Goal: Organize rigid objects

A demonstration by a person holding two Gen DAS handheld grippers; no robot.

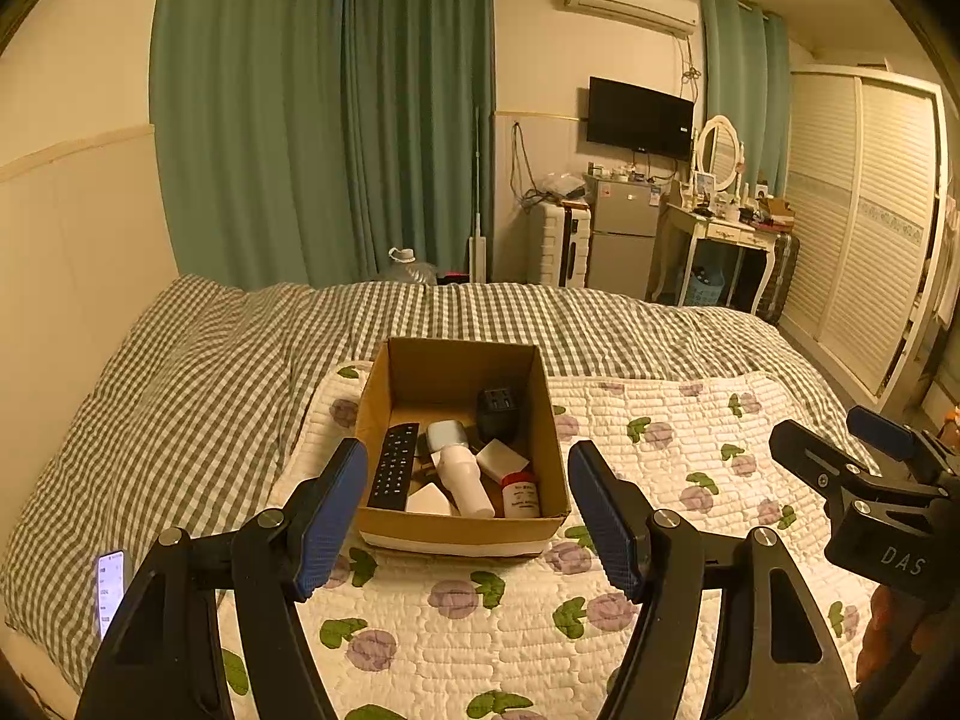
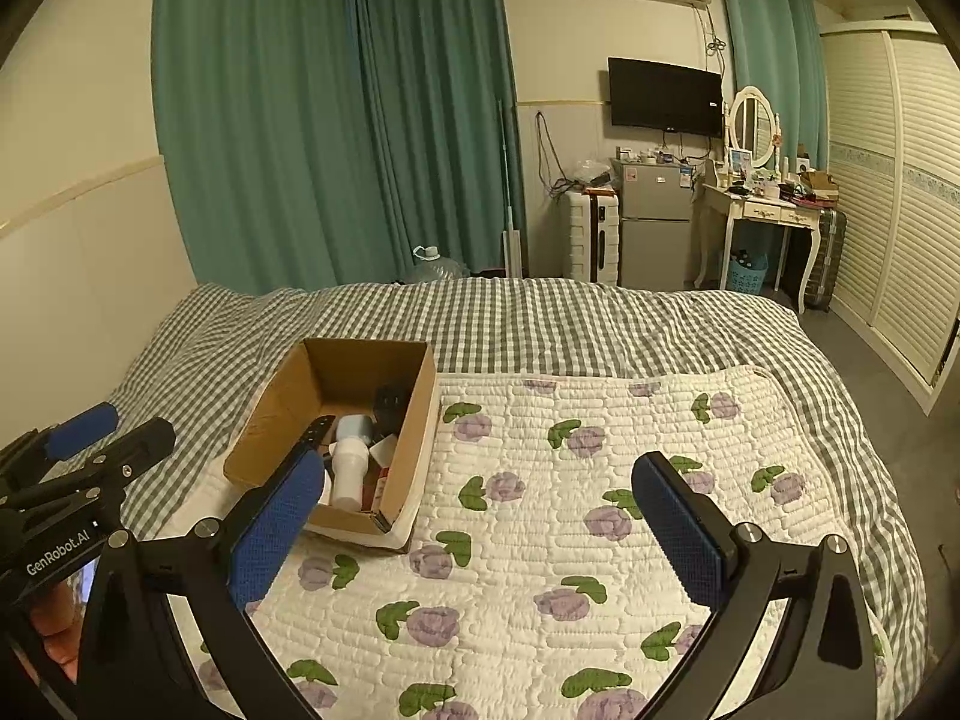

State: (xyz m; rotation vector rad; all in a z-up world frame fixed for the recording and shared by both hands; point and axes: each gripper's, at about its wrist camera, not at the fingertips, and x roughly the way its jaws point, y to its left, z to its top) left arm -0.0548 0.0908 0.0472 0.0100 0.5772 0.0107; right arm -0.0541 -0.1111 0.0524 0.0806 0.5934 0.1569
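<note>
Both claws hang above the bed with their blue-padded fingers spread wide and nothing between them: the left gripper [image 1: 468,516] is lined up straight behind the cardboard box [image 1: 462,531], its two pads flanking the box's near corners without touching them, while the right gripper [image 2: 480,534] hovers to the box's right over bare quilt, its left pad overlapping the box's near wall in its own view. Underneath is a white quilted mat [image 2: 600,480] printed with purple flowers and green leaves, laid over a green-and-white checked bedcover [image 1: 180,396]. Beyond the bed hang teal curtains [image 1: 324,120]; a dark television [image 1: 639,117] is fixed to the far wall, with a small silver fridge [image 1: 621,237] and a white dressing table [image 1: 717,234] carrying an oval mirror below it, and louvred wardrobe doors on the right. A lit phone [image 1: 111,591] lies on the bedcover at the left edge. The open-topped box sits on the mat's far left part and holds a black remote [image 1: 393,468], a white cylindrical device with a pale blue head [image 1: 459,468], a dark adapter [image 1: 498,414], a red-capped white bottle [image 1: 521,495] and small white blocks.
</note>
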